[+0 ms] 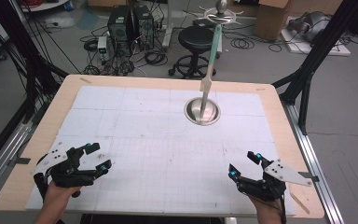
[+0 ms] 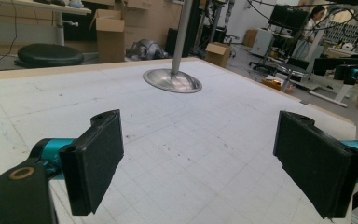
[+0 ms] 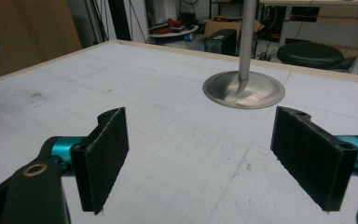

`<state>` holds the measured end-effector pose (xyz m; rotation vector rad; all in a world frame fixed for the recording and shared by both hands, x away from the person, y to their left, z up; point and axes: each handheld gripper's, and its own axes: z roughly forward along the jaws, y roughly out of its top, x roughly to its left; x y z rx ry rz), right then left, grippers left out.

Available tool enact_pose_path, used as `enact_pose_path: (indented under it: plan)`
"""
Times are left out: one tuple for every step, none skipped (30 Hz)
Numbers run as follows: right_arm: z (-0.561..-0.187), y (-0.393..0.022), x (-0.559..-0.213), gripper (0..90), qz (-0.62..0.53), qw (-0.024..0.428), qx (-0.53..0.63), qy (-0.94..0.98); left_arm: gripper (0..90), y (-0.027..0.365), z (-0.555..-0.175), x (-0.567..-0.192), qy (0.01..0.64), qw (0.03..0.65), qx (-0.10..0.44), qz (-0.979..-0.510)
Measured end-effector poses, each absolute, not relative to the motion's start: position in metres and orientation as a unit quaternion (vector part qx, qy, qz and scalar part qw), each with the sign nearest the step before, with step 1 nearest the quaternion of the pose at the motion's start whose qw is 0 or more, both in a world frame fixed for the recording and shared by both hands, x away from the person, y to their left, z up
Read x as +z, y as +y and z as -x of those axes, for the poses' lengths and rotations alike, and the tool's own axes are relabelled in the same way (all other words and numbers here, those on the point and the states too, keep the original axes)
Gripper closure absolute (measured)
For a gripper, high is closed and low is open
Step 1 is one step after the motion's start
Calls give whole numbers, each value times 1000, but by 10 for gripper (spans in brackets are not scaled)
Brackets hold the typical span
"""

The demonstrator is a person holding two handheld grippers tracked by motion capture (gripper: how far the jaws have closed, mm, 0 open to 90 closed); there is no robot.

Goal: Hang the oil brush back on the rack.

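A round metal base (image 1: 202, 112) with an upright pole (image 1: 211, 63) stands on the white gridded mat (image 1: 158, 140), right of centre and toward the far side. The same base appears ahead of the jaws in the left gripper view (image 2: 172, 80) and in the right gripper view (image 3: 243, 90). My left gripper (image 1: 97, 158) rests near the front left of the table, open and holding nothing (image 2: 198, 163). Near the front right, my right gripper (image 1: 243, 164) is also open with bare mat between its pads (image 3: 200, 158).
The mat lies on a wooden table (image 1: 37, 135). Beyond the far edge are a black stool (image 1: 196, 39), computer towers (image 1: 130, 23), floor cables and cardboard boxes (image 1: 272, 18). Black frame legs (image 1: 307, 70) stand at both sides.
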<state>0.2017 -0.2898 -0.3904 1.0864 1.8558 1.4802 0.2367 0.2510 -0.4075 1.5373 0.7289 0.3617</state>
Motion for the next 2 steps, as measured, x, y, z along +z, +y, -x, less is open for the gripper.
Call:
enact_pose_path:
  plan:
    - [-202, -290, -390, 182, -401, 263, 547, 686, 163, 251, -237, -408, 319, 645, 159, -676]
    - [-202, -291, -390, 182, -401, 265, 547, 685, 163, 251, -237, -408, 320, 645, 159, -675]
